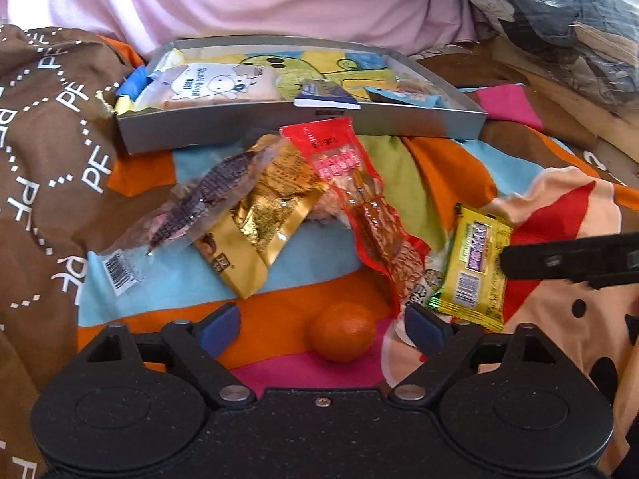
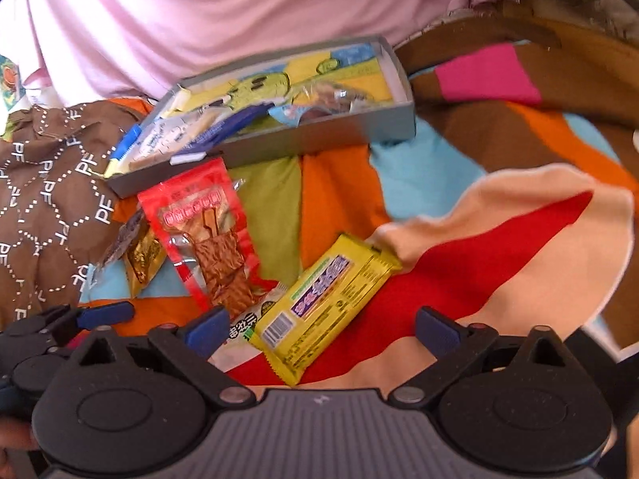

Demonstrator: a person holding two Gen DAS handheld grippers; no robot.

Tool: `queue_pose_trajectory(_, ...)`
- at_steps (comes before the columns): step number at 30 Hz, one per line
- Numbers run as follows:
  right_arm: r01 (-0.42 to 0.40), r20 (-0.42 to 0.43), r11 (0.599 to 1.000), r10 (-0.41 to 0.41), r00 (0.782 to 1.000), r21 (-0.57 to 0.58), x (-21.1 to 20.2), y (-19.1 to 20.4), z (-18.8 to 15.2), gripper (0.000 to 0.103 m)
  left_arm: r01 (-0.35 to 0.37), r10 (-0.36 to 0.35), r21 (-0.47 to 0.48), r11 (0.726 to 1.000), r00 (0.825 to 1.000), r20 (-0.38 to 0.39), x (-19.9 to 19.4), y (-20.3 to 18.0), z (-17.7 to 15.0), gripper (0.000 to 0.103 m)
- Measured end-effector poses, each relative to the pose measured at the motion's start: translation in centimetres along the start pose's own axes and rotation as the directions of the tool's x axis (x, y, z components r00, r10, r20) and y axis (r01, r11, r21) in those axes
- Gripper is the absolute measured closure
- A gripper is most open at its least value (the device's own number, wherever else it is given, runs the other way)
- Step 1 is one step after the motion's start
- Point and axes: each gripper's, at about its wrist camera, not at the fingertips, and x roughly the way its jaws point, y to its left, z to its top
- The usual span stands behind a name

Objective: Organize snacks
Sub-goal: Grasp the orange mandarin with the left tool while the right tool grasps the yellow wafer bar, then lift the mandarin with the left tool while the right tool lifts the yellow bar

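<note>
Partly done — a few pkts in grey tray (image 1: 303, 121); red pack (image 1: 359, 199), yellow pack (image 2: 323, 303), orange (image 1: 341, 331) etc. left on blanket (image 2: 459, 263). Left gripper (image 1: 319, 325) & right gripper (image 2: 321, 329) — both spread, nothing held.

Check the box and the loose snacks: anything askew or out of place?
Yes. A blue-and-white packet sticks out over the grey box's front wall instead of lying inside. The red packet lies across the gold one. An orange, not a wrapped snack, sits between the left gripper's open fingers.
</note>
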Motion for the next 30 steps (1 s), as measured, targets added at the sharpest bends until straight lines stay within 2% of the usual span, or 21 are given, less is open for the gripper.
queue_pose_trajectory(4, -0.005, 0.051, 1.000, 0.006, 0.999, -0.016, 0.5, 0.9, -0.3, 0.011, 0.027, -0.027, 0.008, 1.000, 1.000, 0.001, 0.0, 0.0, 0.0, 0.035)
queue_pose_trajectory(8, 0.014, 0.028, 1.000, -0.014, 0.999, 0.014, 1.5, 1.4, 0.1, 0.017, 0.044, -0.044, 0.008, 0.999, 0.999, -0.007, 0.0, 0.1, 0.0, 0.050)
queue_pose_trajectory(11, 0.033, 0.020, 0.999, -0.034, 0.999, 0.039, 1.9, 1.5, 0.4, 0.018, 0.050, -0.050, 0.026, 0.998, 0.999, -0.020, 0.3, -0.1, -0.2, 0.055)
queue_pose_trajectory(16, 0.104, -0.012, 0.994, -0.104, 0.994, 0.025, 3.4, 1.9, 1.0, 0.019, 0.040, -0.039, 0.033, 0.999, 0.999, -0.034, 0.6, -0.1, -0.3, 0.062)
queue_pose_trajectory(22, 0.125, -0.008, 0.991, -0.124, 0.992, 0.046, 4.3, 1.9, 0.1, 0.019, 0.016, -0.016, 0.014, 1.000, 0.999, -0.044, 0.1, -0.1, -0.3, 0.063)
queue_pose_trajectory(25, 0.140, 0.012, 0.990, -0.140, 0.990, -0.017, 4.2, 2.6, -0.8, 0.020, 0.006, -0.006, -0.001, 1.000, 0.999, -0.037, -0.2, 0.0, -0.4, 0.064)
queue_pose_trajectory(30, 0.144, 0.031, 0.986, -0.141, 0.989, -0.084, 4.0, 3.4, -1.9, 0.029, -0.014, 0.013, -0.021, 1.000, 0.999, -0.037, -0.8, 0.4, -0.4, 0.064)
